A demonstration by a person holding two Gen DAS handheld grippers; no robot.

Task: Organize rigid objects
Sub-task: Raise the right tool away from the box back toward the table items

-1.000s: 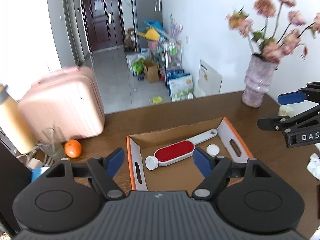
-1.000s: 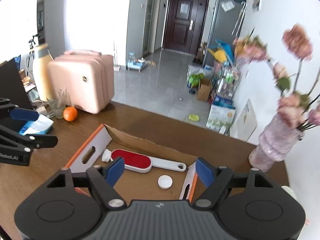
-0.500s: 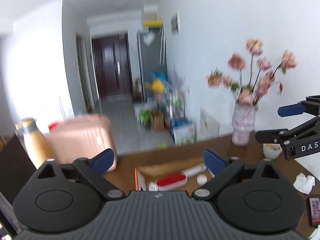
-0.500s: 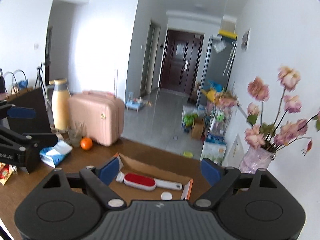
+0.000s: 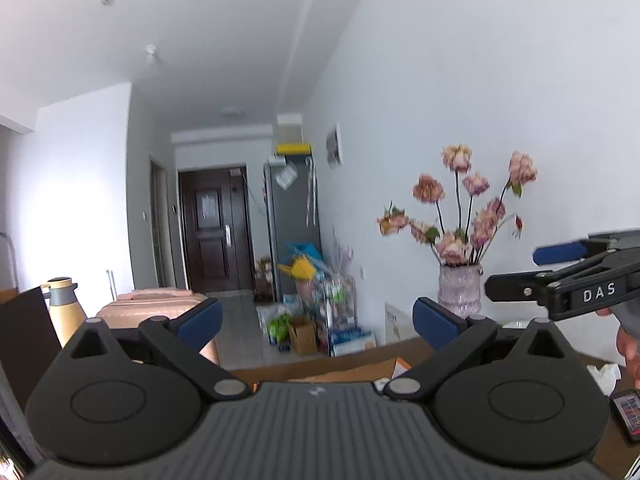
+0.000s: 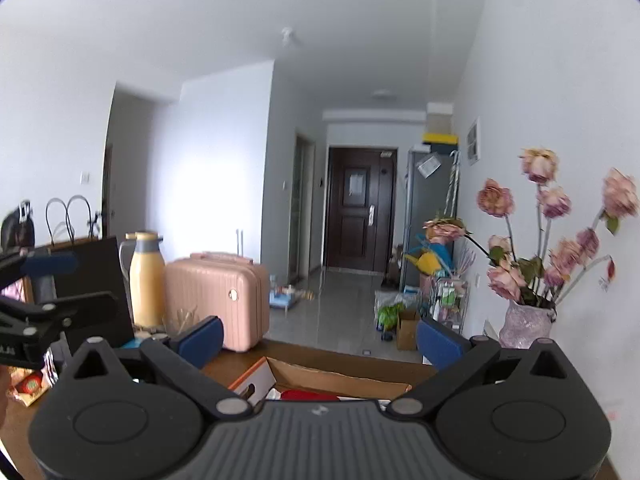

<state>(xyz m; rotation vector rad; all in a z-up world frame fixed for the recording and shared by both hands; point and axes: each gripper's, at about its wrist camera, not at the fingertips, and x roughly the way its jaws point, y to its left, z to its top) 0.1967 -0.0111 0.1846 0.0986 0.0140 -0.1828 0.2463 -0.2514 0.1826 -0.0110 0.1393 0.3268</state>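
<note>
Both grippers are raised and point level across the room. My left gripper [image 5: 316,322] is open and empty. My right gripper [image 6: 318,336] is open and empty. The cardboard box [image 6: 320,376] with orange-edged flaps lies on the brown table just below the right gripper; only its far wall and a bit of the red lint brush [image 6: 308,395] show. In the left wrist view only the box's far edge [image 5: 340,374] shows. The right gripper also shows in the left wrist view [image 5: 560,276], the left gripper in the right wrist view [image 6: 44,284].
A vase of pink flowers [image 5: 460,288] stands at the table's far right, also in the right wrist view [image 6: 524,324]. A pink suitcase [image 6: 218,296], a yellow thermos [image 6: 146,280] and a dark bag [image 6: 92,280] stand left. A phone [image 5: 628,410] and tissue [image 5: 606,372] lie right.
Both grippers have tilted up and back from looking down into the box to looking level across the room. The box and brush have slid almost out of view. Both stay open.
</note>
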